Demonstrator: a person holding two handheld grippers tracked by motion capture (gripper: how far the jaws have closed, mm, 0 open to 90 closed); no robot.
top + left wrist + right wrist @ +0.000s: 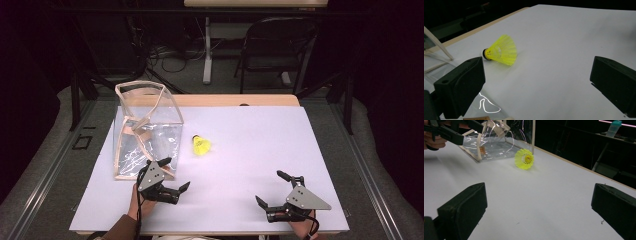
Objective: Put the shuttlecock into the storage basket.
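A yellow shuttlecock (201, 145) lies on its side on the white table sheet (250, 140), just right of a clear plastic bag with tan trim (145, 130). My left gripper (175, 174) is open at the front left, beside the bag's near corner, with nothing between its jaws. From the left gripper view the shuttlecock (500, 51) lies ahead, cork end to the left. At the front right my right gripper (270, 187) stands open and empty. In the right gripper view the shuttlecock (524, 159) lies far ahead with its open skirt facing me, beside the bag (496, 142).
A wooden table edge (235, 100) runs behind the sheet. A folding chair (275, 45) and a desk leg (207, 50) stand on the floor beyond. A bottle (612, 128) rests on a far surface. Bare sheet spans the middle and right.
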